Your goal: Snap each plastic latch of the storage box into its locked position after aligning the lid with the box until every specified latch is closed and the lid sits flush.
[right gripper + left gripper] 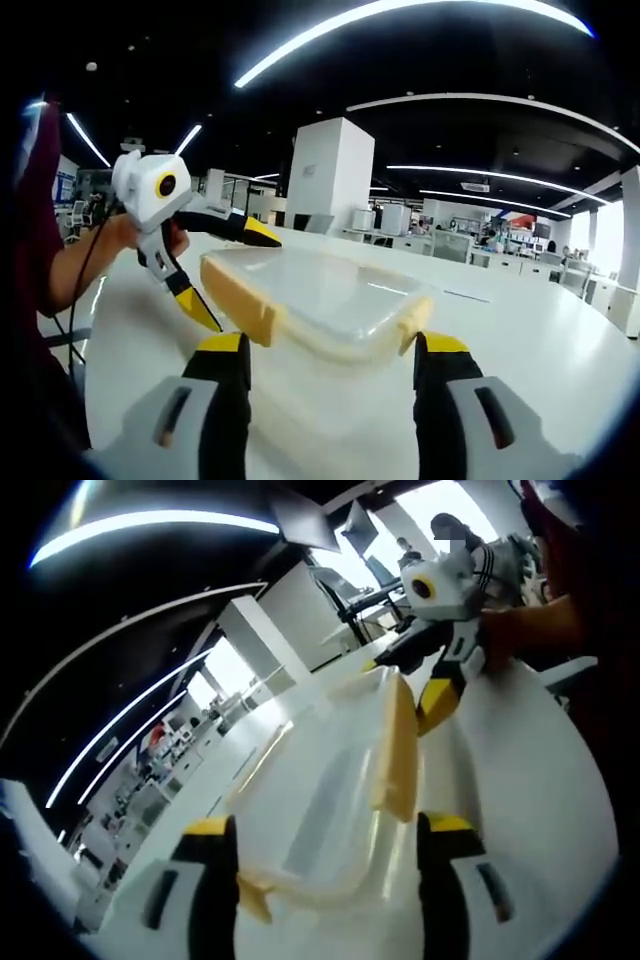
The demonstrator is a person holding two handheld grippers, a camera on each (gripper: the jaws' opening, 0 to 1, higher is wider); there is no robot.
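Storage box [320, 300] sits on the white table [520, 340], lid [330, 285] on, between both tools. Right tool [330, 400] is spread wide, straddling the box's near end; left tool [325, 880] likewise wide around the opposite end. Yellow latches [245, 300] look unlocked, flared out. Risk: pressing one latch while the lid's misaligned could tip or slide the box, leaving the lid not flush.
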